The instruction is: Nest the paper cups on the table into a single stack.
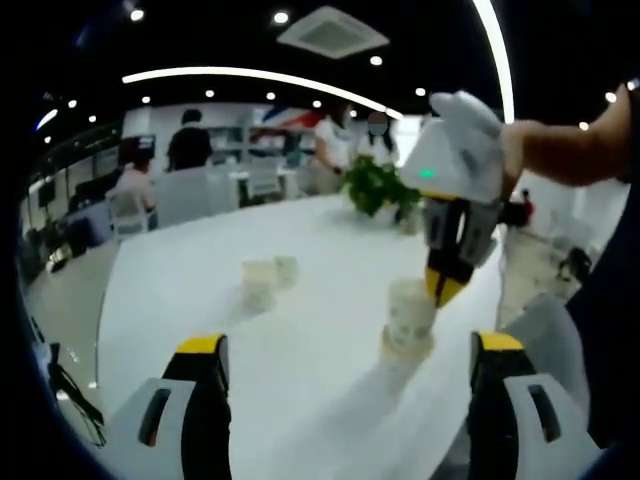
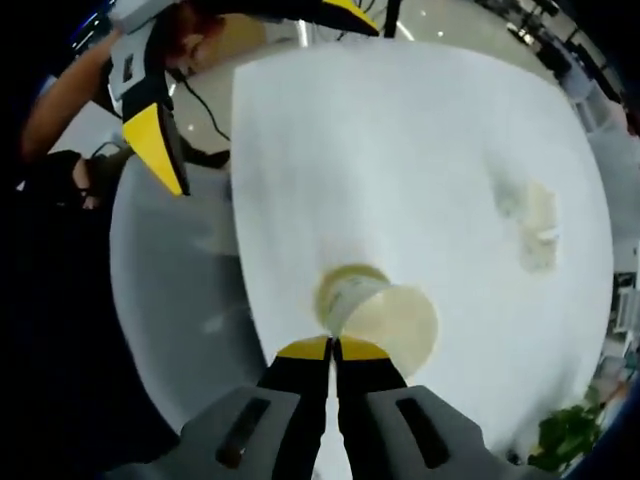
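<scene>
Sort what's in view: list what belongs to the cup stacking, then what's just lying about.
Job:
- cup held at its rim by the right gripper
- cups farther along the table, blurred
- left gripper, open

Lying about:
- plant
- chairs
- people behind

Paper cups: stack of two nested cups directly under right gripper tips, ahead-right of left gripper; same stack just ahead of right gripper tips. Further pair of cups ahead-left of left gripper, lying on table; blurred, exact count unclear, looks like two. Same pair far right of right gripper. Grippers: two. Potted plants: one, beyond stack. Tables in reach: one. People in background: about four, blurred.
</scene>
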Motion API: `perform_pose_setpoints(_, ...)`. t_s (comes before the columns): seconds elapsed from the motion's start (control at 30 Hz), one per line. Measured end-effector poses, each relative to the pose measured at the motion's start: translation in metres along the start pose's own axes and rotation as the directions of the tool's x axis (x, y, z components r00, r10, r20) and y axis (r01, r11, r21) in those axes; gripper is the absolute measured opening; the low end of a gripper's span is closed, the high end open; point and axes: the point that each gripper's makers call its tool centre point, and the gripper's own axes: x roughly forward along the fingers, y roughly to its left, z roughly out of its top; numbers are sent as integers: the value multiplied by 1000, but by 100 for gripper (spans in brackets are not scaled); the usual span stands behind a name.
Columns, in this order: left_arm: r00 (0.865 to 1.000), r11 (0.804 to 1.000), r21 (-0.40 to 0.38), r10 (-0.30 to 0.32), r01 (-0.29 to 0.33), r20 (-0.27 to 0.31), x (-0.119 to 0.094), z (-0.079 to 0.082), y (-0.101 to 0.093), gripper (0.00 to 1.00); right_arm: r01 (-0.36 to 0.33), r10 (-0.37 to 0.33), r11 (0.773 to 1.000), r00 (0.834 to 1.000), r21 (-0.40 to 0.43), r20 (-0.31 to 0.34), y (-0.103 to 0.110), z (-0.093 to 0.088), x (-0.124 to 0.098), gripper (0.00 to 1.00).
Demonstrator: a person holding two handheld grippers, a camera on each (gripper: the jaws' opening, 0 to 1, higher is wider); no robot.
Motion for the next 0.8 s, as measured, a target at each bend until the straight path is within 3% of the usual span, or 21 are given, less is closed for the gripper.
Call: perform_pose_setpoints(0.8,1000,1000,-14,1,-1,-4,-3,-6,1,99,12,-12,1000,1000,3,-17,2,-3,39,0)
